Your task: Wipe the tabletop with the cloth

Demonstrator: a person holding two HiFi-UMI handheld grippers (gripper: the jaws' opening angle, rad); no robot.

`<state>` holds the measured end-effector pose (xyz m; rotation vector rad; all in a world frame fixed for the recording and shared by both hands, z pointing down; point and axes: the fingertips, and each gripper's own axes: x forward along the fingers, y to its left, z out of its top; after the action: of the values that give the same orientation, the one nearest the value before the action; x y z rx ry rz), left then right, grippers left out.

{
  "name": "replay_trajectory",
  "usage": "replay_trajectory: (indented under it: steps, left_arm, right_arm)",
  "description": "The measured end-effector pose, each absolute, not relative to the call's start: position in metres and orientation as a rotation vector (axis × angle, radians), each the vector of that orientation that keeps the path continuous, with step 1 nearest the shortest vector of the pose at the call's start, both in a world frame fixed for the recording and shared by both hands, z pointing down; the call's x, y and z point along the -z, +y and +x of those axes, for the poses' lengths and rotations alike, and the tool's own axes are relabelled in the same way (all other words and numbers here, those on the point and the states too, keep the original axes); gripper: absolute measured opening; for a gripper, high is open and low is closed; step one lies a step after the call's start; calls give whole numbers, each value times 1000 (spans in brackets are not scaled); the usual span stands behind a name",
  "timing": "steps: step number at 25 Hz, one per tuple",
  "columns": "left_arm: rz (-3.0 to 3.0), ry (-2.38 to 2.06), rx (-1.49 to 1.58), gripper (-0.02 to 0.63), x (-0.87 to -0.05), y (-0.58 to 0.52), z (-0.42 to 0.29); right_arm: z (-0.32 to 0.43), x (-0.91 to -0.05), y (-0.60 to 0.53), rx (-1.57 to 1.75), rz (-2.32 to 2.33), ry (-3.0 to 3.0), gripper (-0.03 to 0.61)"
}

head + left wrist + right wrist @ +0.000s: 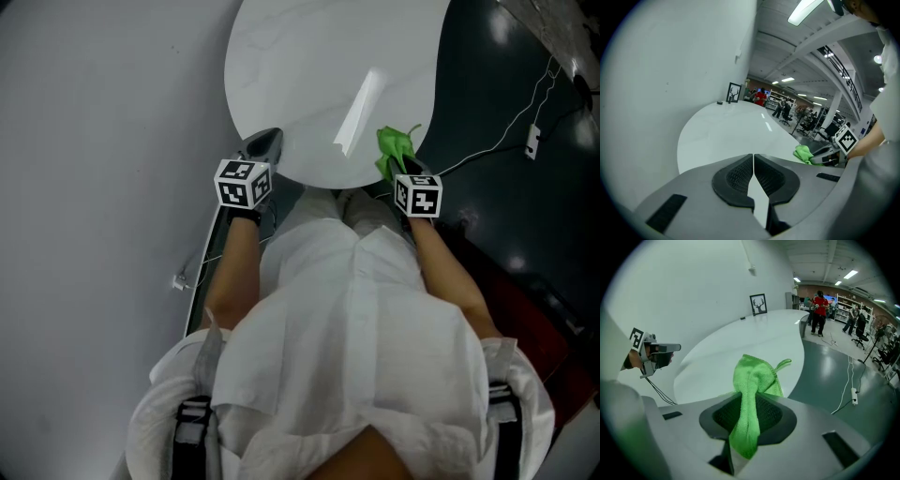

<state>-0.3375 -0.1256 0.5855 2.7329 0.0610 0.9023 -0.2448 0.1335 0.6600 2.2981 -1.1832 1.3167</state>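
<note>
A round white tabletop (319, 75) fills the upper middle of the head view. My right gripper (398, 161) hangs over the table's near right edge, shut on a bright green cloth (394, 150). In the right gripper view the green cloth (752, 390) is pinched between the jaws and bunches out ahead of them above the white tabletop (754, 338). My left gripper (265, 143) rests at the table's near left edge, shut with nothing between its jaws. From the left gripper view, the closed left gripper (753, 161) faces the bare tabletop (726, 131), with the cloth (805, 153) off to the right.
A small framed picture (758, 303) stands at the table's far edge by the white wall (103, 122). A white cable and plug (532, 139) lie on the dark floor to the right. People and office chairs are far off in the background.
</note>
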Motion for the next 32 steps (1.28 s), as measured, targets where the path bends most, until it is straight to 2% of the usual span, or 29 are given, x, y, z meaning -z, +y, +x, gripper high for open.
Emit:
replay_trajectory:
  steps: [13, 23, 27, 32]
  left_arm:
    - [2713, -98, -845, 20, -570, -139, -378]
    - [2735, -205, -768, 20, -525, -166, -388]
    - [2748, -180, -744, 20, -513, -179, -375]
    - [2806, -139, -674, 20, -493, -214, -349]
  right_arm:
    - [-325, -646, 15, -1279, 1931, -1597, 80]
    - [-352, -627, -82, -1221, 1786, -1755, 80]
    - [-354, -621, -122, -1260, 1734, -1857, 80]
    - [-320, -571, -173, -1209, 1937, -2025, 80]
